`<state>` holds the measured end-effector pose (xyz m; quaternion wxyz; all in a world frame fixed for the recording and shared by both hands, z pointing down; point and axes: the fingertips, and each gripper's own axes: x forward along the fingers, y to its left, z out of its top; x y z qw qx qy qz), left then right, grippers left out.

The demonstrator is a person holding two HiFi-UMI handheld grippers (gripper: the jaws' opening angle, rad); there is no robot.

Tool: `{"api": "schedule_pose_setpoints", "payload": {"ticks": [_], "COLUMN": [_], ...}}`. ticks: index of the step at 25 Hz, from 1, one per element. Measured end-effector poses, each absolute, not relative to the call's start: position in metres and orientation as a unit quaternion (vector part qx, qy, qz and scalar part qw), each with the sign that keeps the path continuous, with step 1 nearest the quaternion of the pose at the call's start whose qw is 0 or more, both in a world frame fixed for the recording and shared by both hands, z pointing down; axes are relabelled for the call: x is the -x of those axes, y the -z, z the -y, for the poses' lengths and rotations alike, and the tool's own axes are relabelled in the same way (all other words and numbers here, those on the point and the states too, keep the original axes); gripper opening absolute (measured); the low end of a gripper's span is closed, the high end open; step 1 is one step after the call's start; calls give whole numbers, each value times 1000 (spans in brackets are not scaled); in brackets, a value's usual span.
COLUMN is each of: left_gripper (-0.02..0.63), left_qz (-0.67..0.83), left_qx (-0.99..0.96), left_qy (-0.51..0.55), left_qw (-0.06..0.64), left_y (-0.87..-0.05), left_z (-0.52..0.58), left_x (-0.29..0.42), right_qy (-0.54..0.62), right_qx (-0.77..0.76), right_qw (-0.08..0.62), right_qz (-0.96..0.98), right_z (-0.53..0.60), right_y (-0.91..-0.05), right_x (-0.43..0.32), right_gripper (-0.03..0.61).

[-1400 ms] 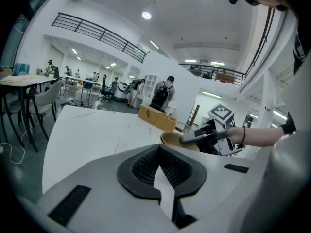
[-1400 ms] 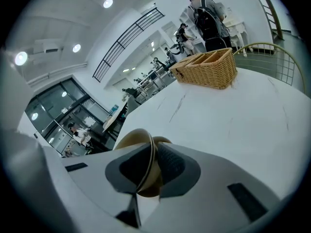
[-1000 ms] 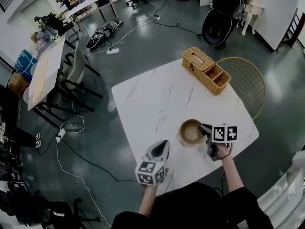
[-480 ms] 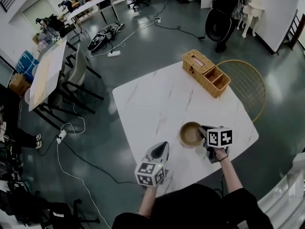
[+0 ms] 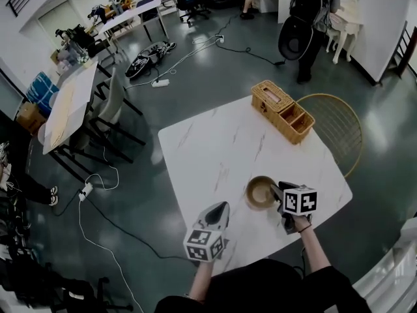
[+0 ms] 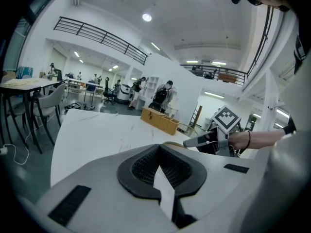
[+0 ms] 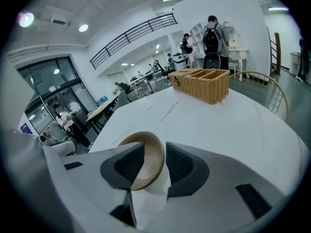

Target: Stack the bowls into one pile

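Observation:
A pile of tan bowls (image 5: 259,191) stands on the white marble table (image 5: 215,149) near its front right edge. My right gripper (image 5: 274,188) is at the pile's right side. In the right gripper view the top bowl's rim (image 7: 151,160) lies between the jaws of that gripper (image 7: 154,147), which have just been opening; the pads stand apart from the rim. My left gripper (image 5: 223,206) hovers left of the pile, over the table's front edge, its fingertips (image 6: 158,147) together with nothing held. From the left gripper view only a sliver of the bowl (image 6: 170,143) shows.
A wicker basket (image 5: 283,111) with compartments sits at the table's far right corner. A gold wire chair (image 5: 333,117) stands beyond the right edge. Cables, other tables, chairs and people are on the floor farther off.
The right gripper's jaws have spread apart around the bowl rim, and the gripper has rolled a little. The bowls and the left gripper have stayed in place.

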<state>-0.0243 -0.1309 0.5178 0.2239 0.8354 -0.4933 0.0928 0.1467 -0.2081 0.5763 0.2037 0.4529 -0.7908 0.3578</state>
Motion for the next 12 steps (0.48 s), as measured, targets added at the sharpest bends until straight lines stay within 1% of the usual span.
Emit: {"api": "schedule_pose_setpoints", "payload": {"ticks": [4, 6, 7, 12], "left_gripper": [14, 14, 14, 14], "left_qz": [504, 509, 511, 521], "left_qx": [-831, -831, -831, -832], "left_qy": [-87, -81, -79, -72], "left_qw": [217, 209, 203, 175], "left_y": [-510, -503, -499, -481], "left_z": [127, 125, 124, 115], "left_x": [32, 37, 40, 52], "right_qy": [-347, -341, -343, -357], "right_qx": [-449, -444, -436, -380], "right_qw": [176, 156, 142, 78], "right_qz": [804, 813, 820, 850], "right_z": [200, 195, 191, 174], "right_y": [-562, -553, -547, -516], "right_x": [-146, -144, -141, -125], "right_gripper": [101, 47, 35, 29]}}
